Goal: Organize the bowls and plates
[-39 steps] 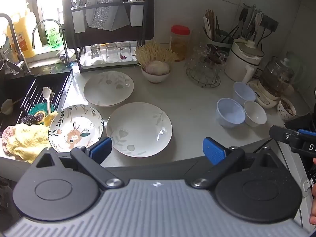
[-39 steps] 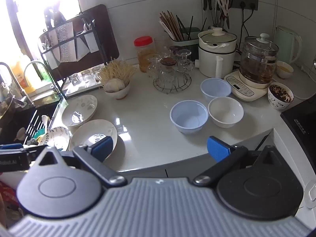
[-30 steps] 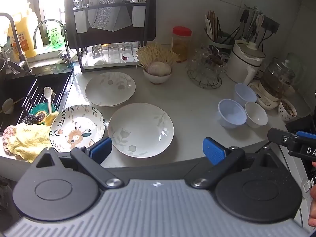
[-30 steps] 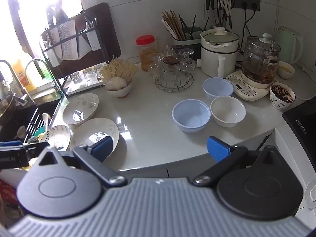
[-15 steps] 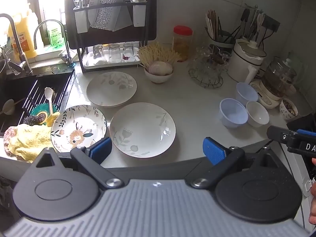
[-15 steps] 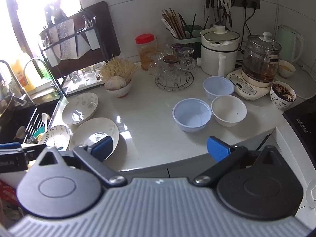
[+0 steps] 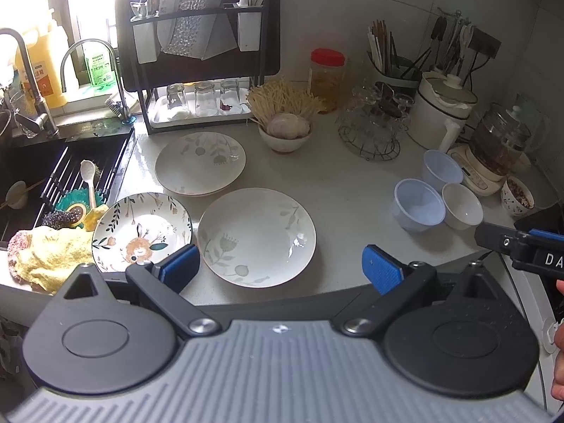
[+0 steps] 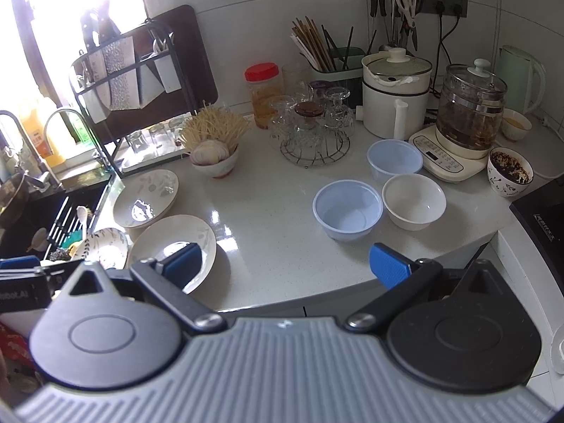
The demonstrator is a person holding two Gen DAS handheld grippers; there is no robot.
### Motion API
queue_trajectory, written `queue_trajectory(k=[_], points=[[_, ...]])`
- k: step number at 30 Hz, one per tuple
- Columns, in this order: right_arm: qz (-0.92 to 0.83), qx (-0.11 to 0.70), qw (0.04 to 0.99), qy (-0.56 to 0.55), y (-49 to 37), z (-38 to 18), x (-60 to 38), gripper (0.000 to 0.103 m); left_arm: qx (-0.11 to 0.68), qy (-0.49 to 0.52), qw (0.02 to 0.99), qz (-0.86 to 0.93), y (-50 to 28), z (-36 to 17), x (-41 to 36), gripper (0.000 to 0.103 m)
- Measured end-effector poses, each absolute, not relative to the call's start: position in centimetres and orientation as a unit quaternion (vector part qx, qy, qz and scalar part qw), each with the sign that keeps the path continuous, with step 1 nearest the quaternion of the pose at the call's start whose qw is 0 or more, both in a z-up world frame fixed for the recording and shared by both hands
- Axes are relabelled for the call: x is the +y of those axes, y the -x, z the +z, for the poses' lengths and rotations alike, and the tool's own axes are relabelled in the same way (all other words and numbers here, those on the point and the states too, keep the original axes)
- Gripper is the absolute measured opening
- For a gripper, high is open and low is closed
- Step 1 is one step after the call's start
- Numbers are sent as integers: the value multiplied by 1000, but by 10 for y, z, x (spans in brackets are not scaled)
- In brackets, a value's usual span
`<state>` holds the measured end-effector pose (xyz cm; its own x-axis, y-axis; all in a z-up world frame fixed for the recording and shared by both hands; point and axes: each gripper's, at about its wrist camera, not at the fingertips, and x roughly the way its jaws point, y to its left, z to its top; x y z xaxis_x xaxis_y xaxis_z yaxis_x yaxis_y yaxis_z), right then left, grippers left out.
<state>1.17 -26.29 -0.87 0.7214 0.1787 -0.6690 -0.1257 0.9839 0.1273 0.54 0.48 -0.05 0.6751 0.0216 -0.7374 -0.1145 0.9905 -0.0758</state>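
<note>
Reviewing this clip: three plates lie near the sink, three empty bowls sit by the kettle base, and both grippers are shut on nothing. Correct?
Not quite. Both grippers are open, jaws spread wide: left gripper, right gripper, each in its own wrist view. The three plates and three empty bowls are as stated.

Daylight floods in from the window [image 8: 70, 0] at upper left — blown out to white in the right wrist view. The glossy counter [image 8: 268, 218] carries glare patches; straight lines bow at the fisheye edges — focus otherwise sharp.

Both wrist views overlook, probably obliquely, the shared countertop [image 7: 352, 190].
</note>
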Motion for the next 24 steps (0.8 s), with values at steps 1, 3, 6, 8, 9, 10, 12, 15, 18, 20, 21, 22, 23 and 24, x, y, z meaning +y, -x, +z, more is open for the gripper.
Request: queue_trajectory(k=[1, 3, 6, 8, 9, 10, 12, 15, 18, 20, 21, 22, 23, 24], points=[[82, 365, 927, -37, -12, -9, -263, 103, 401, 57, 914, 37, -6, 0, 5, 100], [81, 365, 927, -38, -13, -9, -264, 103, 398, 55, 915, 37, -6, -1, 5, 100], [80, 365, 927, -41, -14, -8, -264, 103, 397, 59, 915, 37, -7, 0, 7, 100], [82, 364, 927, -39, -14, -8, -263, 103, 397, 59, 915, 37, -7, 0, 7, 100], [82, 363, 927, -38, -13, -8, -263, 103, 397, 60, 915, 36, -7, 0, 7, 100], [83, 363, 927, -38, -13, -8, -263, 103, 398, 60, 915, 35, -8, 0, 7, 100], [82, 361, 928, -39, -12, -8, -263, 103, 397, 59, 915, 35, -7, -1, 6, 100], [81, 360, 928, -44, -13, -8, -265, 103, 395, 57, 916, 33, -9, 0, 6, 100], [83, 360, 929, -42, -13, -7, -263, 103, 393, 53, 917, 30, -10, 0, 4, 100], [82, 358, 929, -42, -12, -7, -264, 103, 393, 53, 917, 29, -10, 0, 4, 100], [81, 358, 929, -43, -12, -7, -264, 103, 393, 53, 918, 28, -11, 0, 3, 100], [80, 358, 929, -44, -12, -7, -265, 103, 392, 52, 918, 27, -11, 1, 3, 100], [78, 357, 930, -45, -12, -7, -266, 103, 392, 52, 918, 26, -11, 1, 2, 100], [76, 357, 930, -46, -12, -7, -266, 103, 392, 51, 918, 25, -12, 0, 2, 100]])
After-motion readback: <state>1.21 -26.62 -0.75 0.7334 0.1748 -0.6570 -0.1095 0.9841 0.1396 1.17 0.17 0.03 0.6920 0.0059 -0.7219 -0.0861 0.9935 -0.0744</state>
